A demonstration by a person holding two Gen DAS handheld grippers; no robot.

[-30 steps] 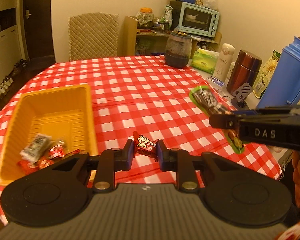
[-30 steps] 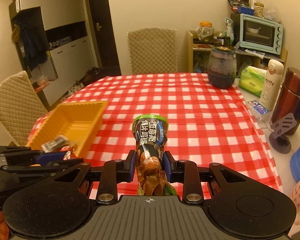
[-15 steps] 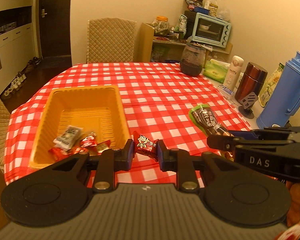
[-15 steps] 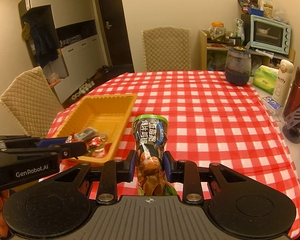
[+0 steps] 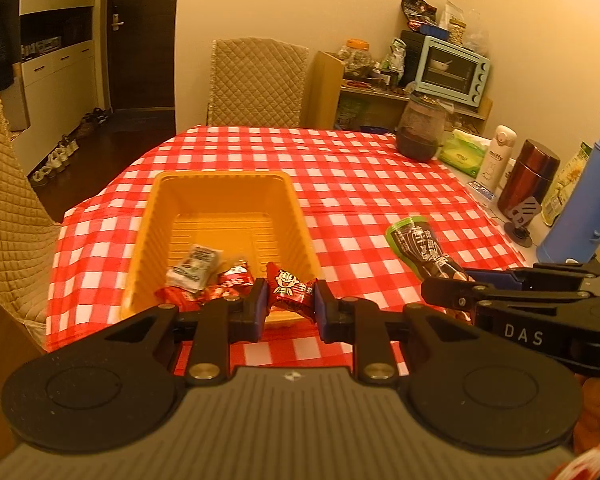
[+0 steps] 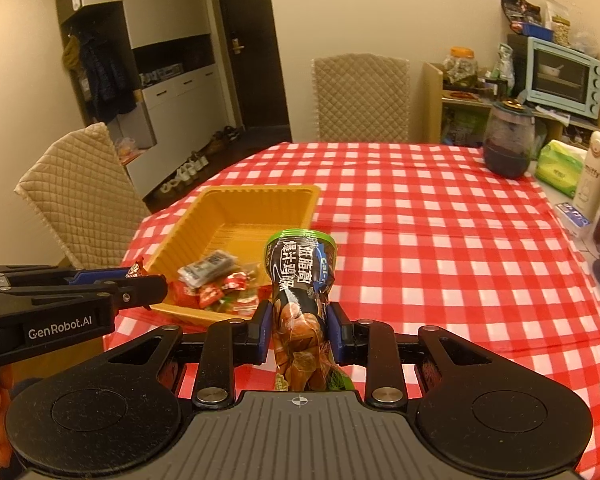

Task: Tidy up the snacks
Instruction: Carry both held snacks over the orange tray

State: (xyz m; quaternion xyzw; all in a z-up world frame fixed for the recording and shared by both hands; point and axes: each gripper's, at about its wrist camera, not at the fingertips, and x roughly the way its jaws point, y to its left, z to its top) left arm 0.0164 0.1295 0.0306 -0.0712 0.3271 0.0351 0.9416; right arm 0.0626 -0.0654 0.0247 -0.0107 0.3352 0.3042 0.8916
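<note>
My left gripper (image 5: 290,300) is shut on a small red candy (image 5: 290,290) with a cartoon face, held just over the near rim of the yellow tray (image 5: 224,184). Inside the tray lie a grey-white packet (image 5: 194,266) and several red wrapped candies (image 5: 234,276). My right gripper (image 6: 298,330) is shut on a long dark snack pouch (image 6: 300,276) with a green top, held above the checked cloth to the right of the yellow tray (image 6: 260,196). From the right wrist view the left gripper (image 6: 140,282) shows at the left; the right gripper (image 5: 440,286) shows at the right of the left wrist view.
The table wears a red-and-white checked cloth (image 5: 360,168). Along its right side stand a dark glass jar (image 5: 420,132), a green tissue pack (image 5: 462,154), a white bottle (image 5: 498,154), a brown flask (image 5: 528,178) and a blue jug (image 5: 584,208). Quilted chairs (image 5: 256,80) stand around it.
Both grippers have swung left with their snacks. The tray has come from the left edge toward the middle of both views, and the red candy now hangs at the tray's near rim.
</note>
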